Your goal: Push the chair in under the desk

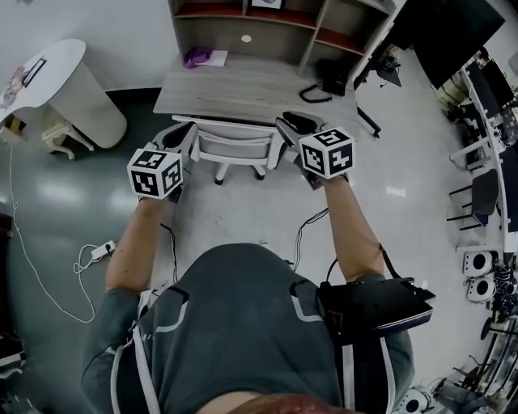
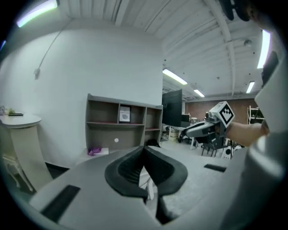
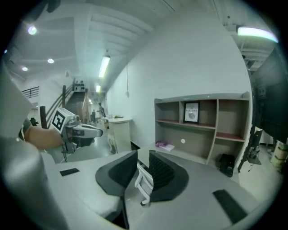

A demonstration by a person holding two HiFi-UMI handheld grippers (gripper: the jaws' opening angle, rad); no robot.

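Observation:
A white chair [image 1: 235, 147] stands at the grey wooden desk [image 1: 243, 90], its seat partly under the desktop. Both grippers hang in the air above the chair's back, touching nothing. My left gripper [image 1: 184, 137] is over the chair's left side, and in the left gripper view its dark pads [image 2: 144, 150] meet with nothing between them. My right gripper [image 1: 291, 126] is over the chair's right side; in the right gripper view [image 3: 143, 156] a narrow gap separates its pads, and the chair's white back [image 3: 145, 182] shows through it, far below.
A shelf unit [image 1: 267, 20] rises at the desk's back, with a purple item [image 1: 199, 57] and a black object [image 1: 332, 81] on the desktop. A white round table [image 1: 57, 81] stands left. A power strip and cables [image 1: 101, 251] lie on the floor. Black stands and monitors [image 1: 453, 36] crowd the right.

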